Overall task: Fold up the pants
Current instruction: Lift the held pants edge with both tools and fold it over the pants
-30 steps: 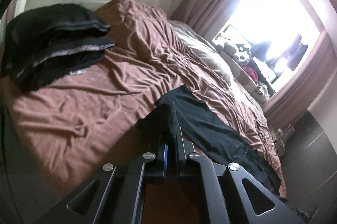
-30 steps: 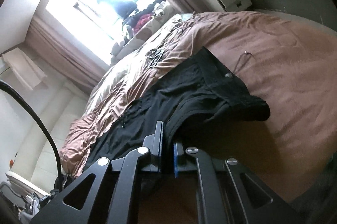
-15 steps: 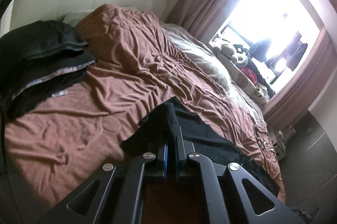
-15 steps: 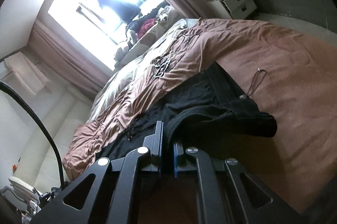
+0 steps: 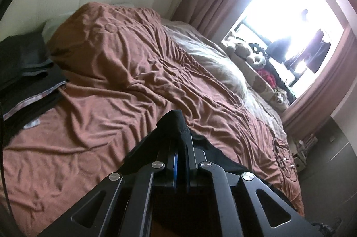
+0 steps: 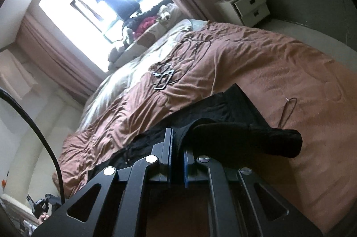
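Black pants (image 6: 214, 107) lie on the brown bedspread (image 5: 116, 81), near its front edge. Left gripper (image 5: 181, 136) pinches one fabric edge; right gripper (image 6: 177, 143) is clamped on another. Fold only begun, by my reading: edges lifted, not laid over.

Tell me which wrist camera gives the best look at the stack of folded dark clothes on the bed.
The left wrist view. The stack of folded dark clothes lies at that picture's left edge, on the brown bedspread near the headboard, its layers and a pale trim visible. The right wrist view shows none of it.
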Motion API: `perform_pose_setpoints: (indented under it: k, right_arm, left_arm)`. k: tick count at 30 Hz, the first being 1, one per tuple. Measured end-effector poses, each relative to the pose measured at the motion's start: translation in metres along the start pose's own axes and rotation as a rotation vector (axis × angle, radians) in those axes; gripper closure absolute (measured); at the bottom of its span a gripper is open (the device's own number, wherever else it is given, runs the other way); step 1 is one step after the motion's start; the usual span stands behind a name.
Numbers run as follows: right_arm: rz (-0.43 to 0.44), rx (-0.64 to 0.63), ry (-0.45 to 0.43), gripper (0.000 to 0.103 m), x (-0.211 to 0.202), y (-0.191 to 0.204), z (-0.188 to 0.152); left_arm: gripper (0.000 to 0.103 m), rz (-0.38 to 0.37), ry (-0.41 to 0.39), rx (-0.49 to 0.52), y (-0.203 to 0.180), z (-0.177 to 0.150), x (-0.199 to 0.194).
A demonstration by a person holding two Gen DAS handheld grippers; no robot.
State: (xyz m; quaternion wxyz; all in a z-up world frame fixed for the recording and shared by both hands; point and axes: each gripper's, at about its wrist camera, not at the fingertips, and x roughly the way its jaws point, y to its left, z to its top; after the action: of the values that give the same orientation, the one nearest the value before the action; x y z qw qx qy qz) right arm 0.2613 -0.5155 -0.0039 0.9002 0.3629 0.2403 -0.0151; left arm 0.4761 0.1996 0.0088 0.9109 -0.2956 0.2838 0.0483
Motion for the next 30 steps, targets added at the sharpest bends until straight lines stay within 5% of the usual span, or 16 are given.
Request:
perform_pose_setpoints:
  k: [21, 30]
  right_arm:
    - [-0.222, 0.009, 0.090, 0.100, 0.144, 0.026, 0.053]
    - [-0.277, -0.029, 0.093, 0.102, 0.178, 0.022, 0.053]
  left_arm:
    - [0.098, 0.208, 0.208, 0.115, -0.027, 0.024, 0.224]
    - [0.098, 0.250, 0.270, 0.162, -0.033, 0.020, 0.278]
